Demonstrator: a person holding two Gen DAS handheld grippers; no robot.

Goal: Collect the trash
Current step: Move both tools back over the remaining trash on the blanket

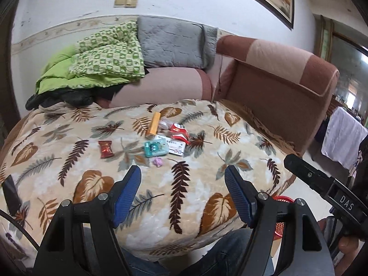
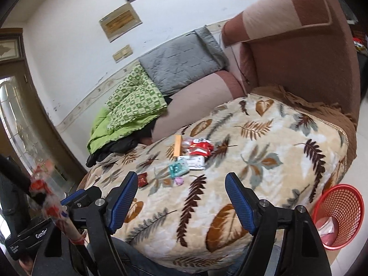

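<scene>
A small heap of trash lies mid-blanket: an orange box (image 1: 153, 124), a red-and-white wrapper (image 1: 179, 133), a white carton (image 1: 172, 146), a teal packet (image 1: 155, 149), a small pink piece (image 1: 158, 161) and a red candy wrapper (image 1: 105, 149) off to the left. The right wrist view shows the same heap around the red-and-white wrapper (image 2: 200, 148) and teal packet (image 2: 178, 169). My left gripper (image 1: 182, 169) hangs open and empty, short of the pink piece. Open too, my right gripper (image 2: 181, 176) holds nothing. A red mesh basket (image 2: 338, 216) stands on the floor at the right.
The leaf-print blanket (image 1: 76, 161) covers a rounded seat before a brown sofa (image 1: 276, 73) piled with green bedding (image 1: 103, 59) and a grey cushion (image 1: 172, 43). A black flat object (image 1: 10, 195) lies at the blanket's left edge. A blurred red-and-white strip (image 2: 46, 193) hangs lower left.
</scene>
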